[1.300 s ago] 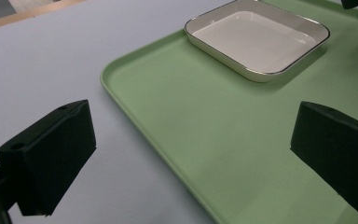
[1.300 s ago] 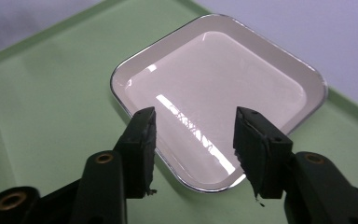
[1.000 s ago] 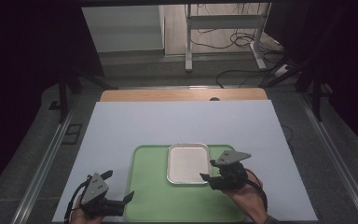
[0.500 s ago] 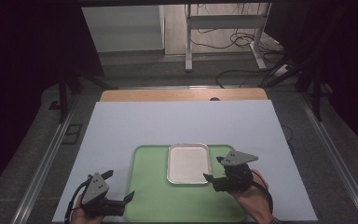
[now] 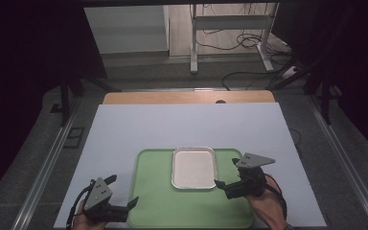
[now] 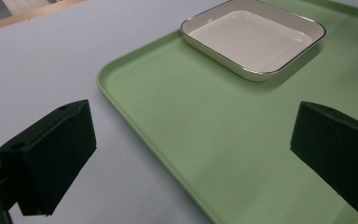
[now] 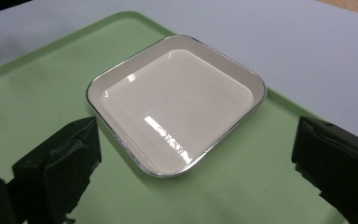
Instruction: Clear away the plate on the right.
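Observation:
A white square dish point(image 5: 193, 167) with a thin dark rim lies flat on the far part of a green tray point(image 5: 158, 201). My right gripper point(image 5: 220, 186) sits at the dish's near right corner. Its jaws have just been opening and now stand wide. In the right gripper view the dish point(image 7: 177, 102) lies ahead on the tray point(image 7: 37, 84), its near corner in the gap of the gripper point(image 7: 196, 172), touching neither pad. My left gripper point(image 5: 130, 207) is open at the tray's near left edge. In the left gripper view that gripper point(image 6: 191, 154) straddles the tray's rim point(image 6: 121, 107), with the dish point(image 6: 254, 39) farther off.
The tray rests on a pale sheet point(image 5: 182, 124) that covers the table, with bare sheet to the left, right and beyond. A wooden strip point(image 5: 187, 97) runs along the far edge. Dark floor, cables and table legs point(image 5: 194, 43) lie behind.
The right gripper's jaws have spread apart, and the hand has drifted slightly right from the dish's corner. The dish, the tray and the left gripper have stayed where they were.

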A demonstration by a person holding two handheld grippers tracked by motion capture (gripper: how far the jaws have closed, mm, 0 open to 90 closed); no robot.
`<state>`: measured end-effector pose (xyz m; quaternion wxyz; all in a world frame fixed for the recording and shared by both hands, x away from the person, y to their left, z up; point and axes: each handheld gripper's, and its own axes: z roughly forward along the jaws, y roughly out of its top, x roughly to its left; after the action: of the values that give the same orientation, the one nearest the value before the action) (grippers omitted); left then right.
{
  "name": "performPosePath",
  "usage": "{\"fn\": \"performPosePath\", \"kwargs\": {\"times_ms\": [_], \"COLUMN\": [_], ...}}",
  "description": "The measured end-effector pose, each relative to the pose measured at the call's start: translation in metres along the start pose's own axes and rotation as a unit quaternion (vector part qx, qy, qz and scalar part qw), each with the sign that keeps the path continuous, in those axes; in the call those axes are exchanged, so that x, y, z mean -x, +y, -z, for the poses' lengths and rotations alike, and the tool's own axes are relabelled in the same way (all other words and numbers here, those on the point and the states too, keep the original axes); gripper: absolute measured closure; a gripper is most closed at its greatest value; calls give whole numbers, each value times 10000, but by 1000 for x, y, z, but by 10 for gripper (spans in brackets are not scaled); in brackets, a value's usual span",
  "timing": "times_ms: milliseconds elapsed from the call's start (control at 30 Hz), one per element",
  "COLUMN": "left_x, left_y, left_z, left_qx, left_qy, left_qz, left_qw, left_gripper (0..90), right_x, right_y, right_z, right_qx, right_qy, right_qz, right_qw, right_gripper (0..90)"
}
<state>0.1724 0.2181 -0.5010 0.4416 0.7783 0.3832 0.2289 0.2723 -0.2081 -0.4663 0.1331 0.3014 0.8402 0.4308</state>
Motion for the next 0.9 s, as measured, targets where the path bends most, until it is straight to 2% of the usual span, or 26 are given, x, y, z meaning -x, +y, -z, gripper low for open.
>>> {"fn": "performPosePath", "kwargs": {"times_ms": [133,400,533,633,767,900], "left_x": [0,1,1,1,1,1], "left_y": [0,0,0,0,0,0], "left_z": [0,0,0,0,0,-1], "left_qx": [-2,-9,-11,-15,-22,-28], "left_qy": [-1,-5,-6,-8,-9,-15], "left_qz": [-5,-17,-21,-34,-49,-69], "left_qw": [10000,10000,10000,10000,10000,10000], "left_gripper": [0,0,1,1,2,2], "right_x": [3,10,13,14,15,17], "right_y": [-2,-11,-15,-17,-21,-25], "right_z": [5,16,22,26,31,38], "right_qx": [-15,-60,-65,-128,-106,78], "right_qy": [-8,-171,-282,-367,-361,-438], "right_qz": [16,63,-69,-65,-108,-180], "right_qw": [10000,9998,9996,9992,9992,9988], "right_gripper": [0,0,0,0,0,0]}}
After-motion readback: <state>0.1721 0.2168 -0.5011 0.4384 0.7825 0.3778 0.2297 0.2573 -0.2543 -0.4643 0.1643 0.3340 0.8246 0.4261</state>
